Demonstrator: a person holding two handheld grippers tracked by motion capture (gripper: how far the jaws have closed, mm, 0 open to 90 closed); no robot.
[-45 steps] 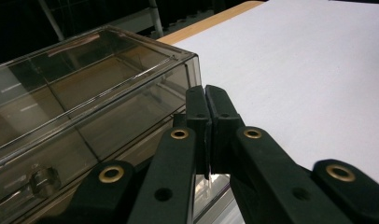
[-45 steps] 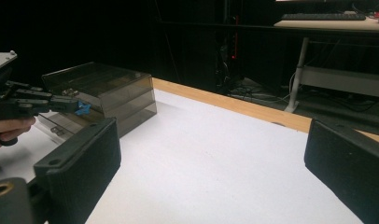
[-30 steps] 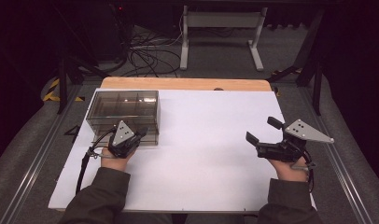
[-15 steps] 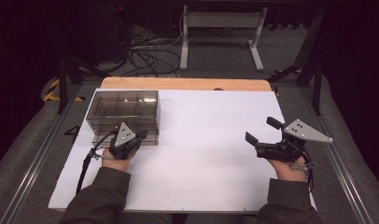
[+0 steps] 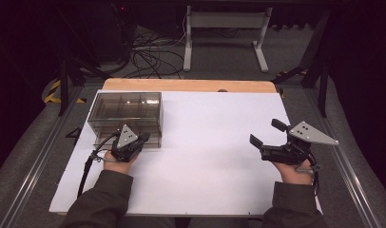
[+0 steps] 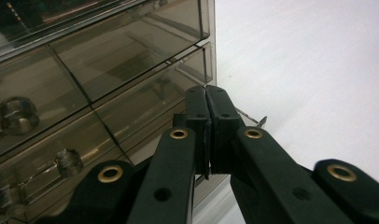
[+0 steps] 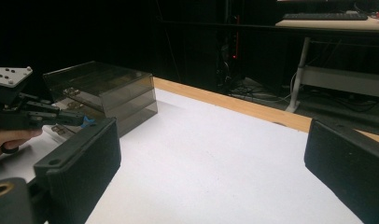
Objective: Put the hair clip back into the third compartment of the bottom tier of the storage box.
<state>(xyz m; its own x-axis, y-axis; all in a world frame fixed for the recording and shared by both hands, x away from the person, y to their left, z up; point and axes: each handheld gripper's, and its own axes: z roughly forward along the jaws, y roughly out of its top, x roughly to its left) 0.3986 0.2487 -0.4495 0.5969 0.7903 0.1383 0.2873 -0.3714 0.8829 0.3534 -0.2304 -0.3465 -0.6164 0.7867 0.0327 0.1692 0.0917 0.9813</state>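
smoky clear drawer box (image 5: 126,113); black tools; white table (image 5: 215,142), wood edge.

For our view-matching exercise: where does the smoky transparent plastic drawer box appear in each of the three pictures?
High view: smoky transparent plastic drawer box at left, far half of the table.
Left gripper view: box at upper left, close behind shut jaws.
Right gripper view: box at left, mid-height.
Shared landmark: white table sheet.
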